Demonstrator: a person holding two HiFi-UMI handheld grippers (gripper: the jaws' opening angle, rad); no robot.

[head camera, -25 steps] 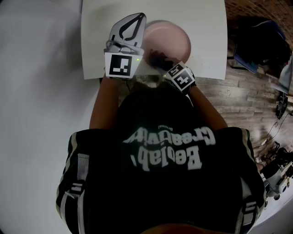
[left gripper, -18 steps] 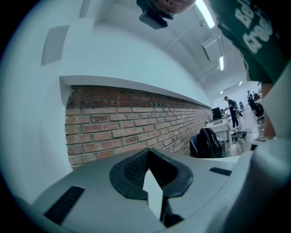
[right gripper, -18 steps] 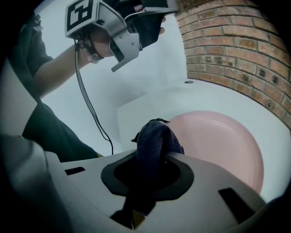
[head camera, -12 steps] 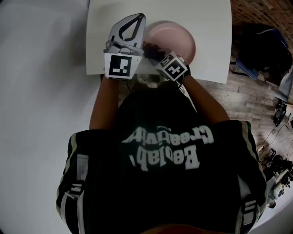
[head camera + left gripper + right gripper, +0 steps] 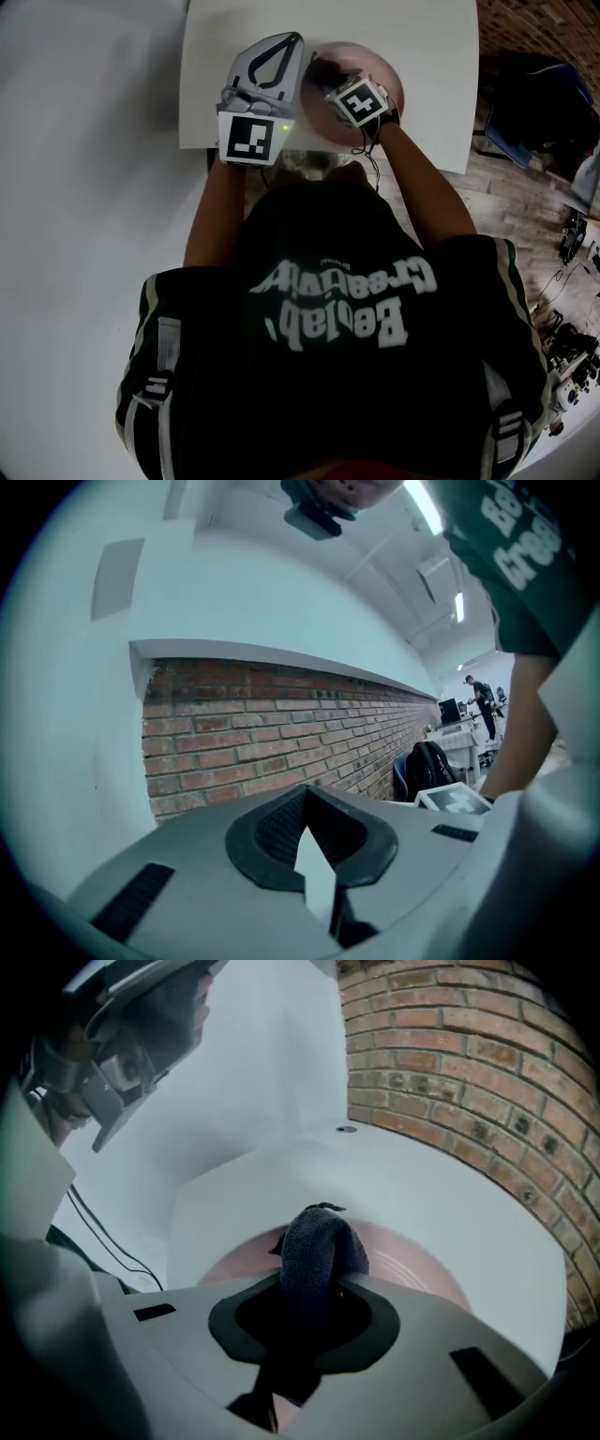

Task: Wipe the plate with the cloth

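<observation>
Where the person's dark printed shirt (image 5: pixel 328 375) fills the near field of the head view, both forearms reach forward over the edge of a white table (image 5: pixel 422 37). Left gripper (image 5: pixel 286 45): jaws closed tip to tip with nothing between them, tilted upward towards a brick wall (image 5: pixel 281 724), just beside the left rim of the pink plate (image 5: pixel 386 77). Right gripper (image 5: pixel 314 1288): jaws clamped on a dark blue cloth (image 5: pixel 319 1241), whose bunched end lies over the plate's middle. Its marker cube (image 5: pixel 359 100) hides the plate's near part from above. A black cable (image 5: pixel 103 1241) trails at the left. Beyond the table's right edge: wooden floor (image 5: pixel 506 197) and a dark bag (image 5: pixel 530 89).
</observation>
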